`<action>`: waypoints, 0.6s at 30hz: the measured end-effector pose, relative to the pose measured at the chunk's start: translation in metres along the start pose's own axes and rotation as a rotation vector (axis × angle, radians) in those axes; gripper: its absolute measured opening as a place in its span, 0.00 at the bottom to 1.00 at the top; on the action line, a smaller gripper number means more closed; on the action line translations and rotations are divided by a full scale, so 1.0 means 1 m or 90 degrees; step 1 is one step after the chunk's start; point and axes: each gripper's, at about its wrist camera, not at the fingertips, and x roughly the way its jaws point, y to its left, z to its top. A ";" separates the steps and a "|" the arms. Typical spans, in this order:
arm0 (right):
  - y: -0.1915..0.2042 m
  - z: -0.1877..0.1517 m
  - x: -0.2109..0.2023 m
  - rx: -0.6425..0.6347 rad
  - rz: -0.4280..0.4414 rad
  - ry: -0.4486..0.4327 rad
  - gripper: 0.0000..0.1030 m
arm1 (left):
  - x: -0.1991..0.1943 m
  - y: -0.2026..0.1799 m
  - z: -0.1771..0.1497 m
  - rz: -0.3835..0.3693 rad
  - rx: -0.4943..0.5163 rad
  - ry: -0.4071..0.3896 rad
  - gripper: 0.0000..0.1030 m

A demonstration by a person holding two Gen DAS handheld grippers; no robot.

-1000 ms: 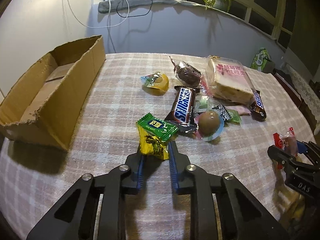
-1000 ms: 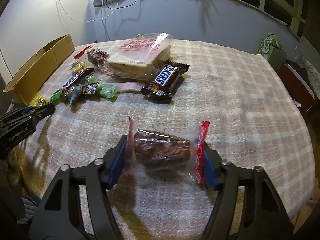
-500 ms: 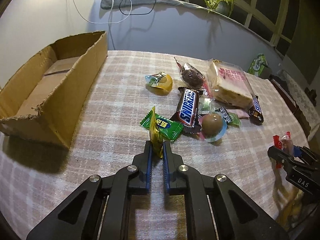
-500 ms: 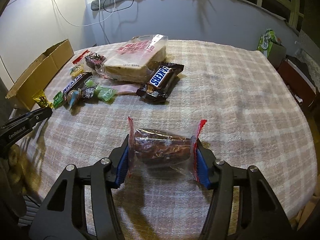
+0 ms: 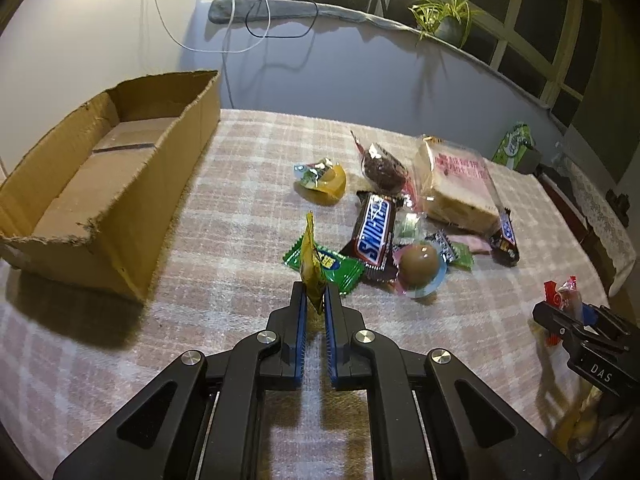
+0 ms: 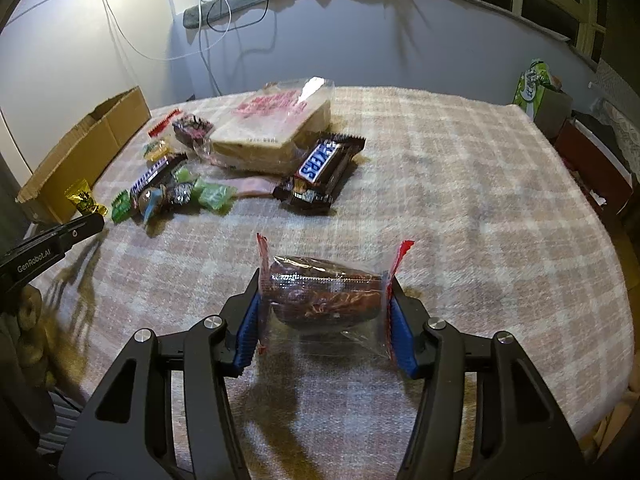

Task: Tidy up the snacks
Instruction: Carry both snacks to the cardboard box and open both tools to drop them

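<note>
Two grippers are at work over a round table (image 6: 480,200) covered in a pink plaid cloth. The left gripper (image 5: 315,300) has its jaws nearly together, pinching a yellow snack packet (image 5: 311,268) edge-on, lifted clear of the cloth. The right gripper (image 6: 325,312) has its jaws at medium width, pressed against the two red-sealed ends of a clear-wrapped brown pastry (image 6: 326,294).

Counting what lies loose: two Snickers bars, one (image 5: 374,232) at about 1 o'clock from the left gripper and a second Snickers bar (image 6: 322,166) at 12 o'clock from the right gripper; one bagged bread slice (image 5: 456,184); one dark pastry in clear wrap (image 5: 382,166); one yellow jelly cup (image 5: 324,180); one green candy packet (image 5: 334,266) just behind the held yellow one; one brown ball-shaped sweet on a blue wrapper (image 5: 418,266). A few small green and dark candies crowd between them, overlapping too much to count surely.

One open cardboard box (image 5: 100,184) sits at 10 o'clock from the left gripper, its near corner torn, bare cloth between it and the snack cluster. The right half of the table, from 1 to 3 o'clock of the right gripper, is bare out to the edge.

Beyond the far edge a green carton (image 6: 534,88) is partly hidden. In the left wrist view, the right gripper is cut off at the frame's 4 o'clock side.
</note>
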 end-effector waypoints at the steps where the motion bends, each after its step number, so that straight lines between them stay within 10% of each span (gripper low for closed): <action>1: 0.000 0.001 -0.002 0.000 0.002 -0.004 0.55 | -0.002 0.000 0.001 0.000 0.000 -0.002 0.07; 18: 0.048 0.049 -0.028 -0.060 0.063 -0.066 0.55 | -0.044 0.018 0.025 -0.002 -0.012 -0.073 0.07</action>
